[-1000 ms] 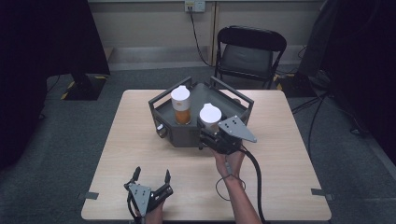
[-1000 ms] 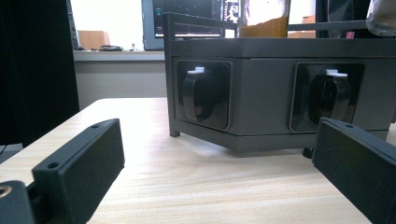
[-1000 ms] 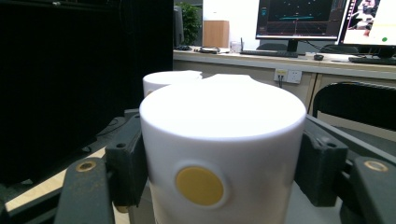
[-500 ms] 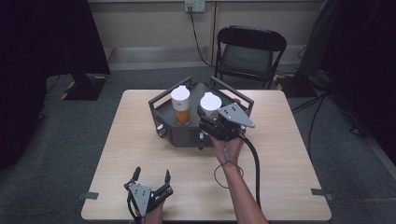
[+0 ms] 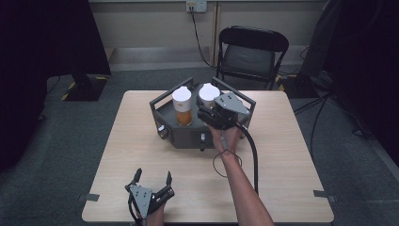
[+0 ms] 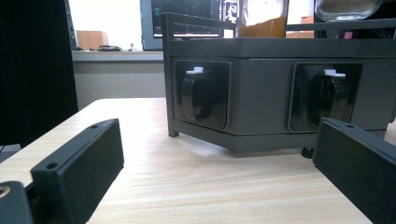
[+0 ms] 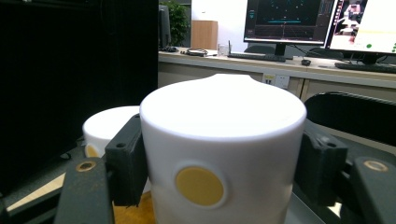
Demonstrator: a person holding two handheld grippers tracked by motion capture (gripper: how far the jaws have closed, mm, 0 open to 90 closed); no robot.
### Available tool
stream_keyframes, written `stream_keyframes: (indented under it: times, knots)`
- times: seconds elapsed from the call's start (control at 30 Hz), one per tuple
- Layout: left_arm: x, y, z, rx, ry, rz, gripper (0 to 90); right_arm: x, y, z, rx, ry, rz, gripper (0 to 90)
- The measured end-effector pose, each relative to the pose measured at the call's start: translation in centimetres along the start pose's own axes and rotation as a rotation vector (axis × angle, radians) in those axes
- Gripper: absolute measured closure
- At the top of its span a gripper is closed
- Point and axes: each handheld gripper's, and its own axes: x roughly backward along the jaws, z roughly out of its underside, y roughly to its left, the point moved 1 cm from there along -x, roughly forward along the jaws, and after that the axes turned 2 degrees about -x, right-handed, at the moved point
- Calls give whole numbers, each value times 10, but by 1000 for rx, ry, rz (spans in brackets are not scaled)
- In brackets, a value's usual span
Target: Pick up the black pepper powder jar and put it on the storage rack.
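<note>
A light wooden table (image 5: 141, 155) fills the middle of the high view, and at its upper centre sits a dark angular tray-box (image 5: 186, 136) carrying two white-lidded bottles. The right gripper (image 5: 214, 110) reaches over the box, its jaws pinching the right bottle (image 7: 223, 154) on both sides, probably to lift or seat it beside the left bottle (image 5: 181, 105). The left gripper (image 5: 151, 181) rests spread and empty at the lower left, apparently waiting. Its own view adds two knobs (image 6: 200, 97) on the box's front faces; the right gripper view shows a yellow dot (image 7: 199, 185) on the held bottle.
</note>
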Motion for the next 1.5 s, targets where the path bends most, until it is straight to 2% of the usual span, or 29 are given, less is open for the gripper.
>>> stream_keyframes:
  times: [0.1,0.3,0.47,0.7,1.5]
  knots:
    - [0,0,0,2,-1,0,12,-6,-3,1,-23,4,9,299]
    - [0,0,0,2,-1,0,12,-16,-7,5,-25,22,12,298]
    - [0,0,0,2,-1,3,12,-22,-4,8,-12,35,10,299]
    - [0,1,0,2,-2,7,11,-31,-7,8,-23,52,13,298]
    - [0,1,0,2,-1,8,9,-36,-7,17,-40,72,23,298]
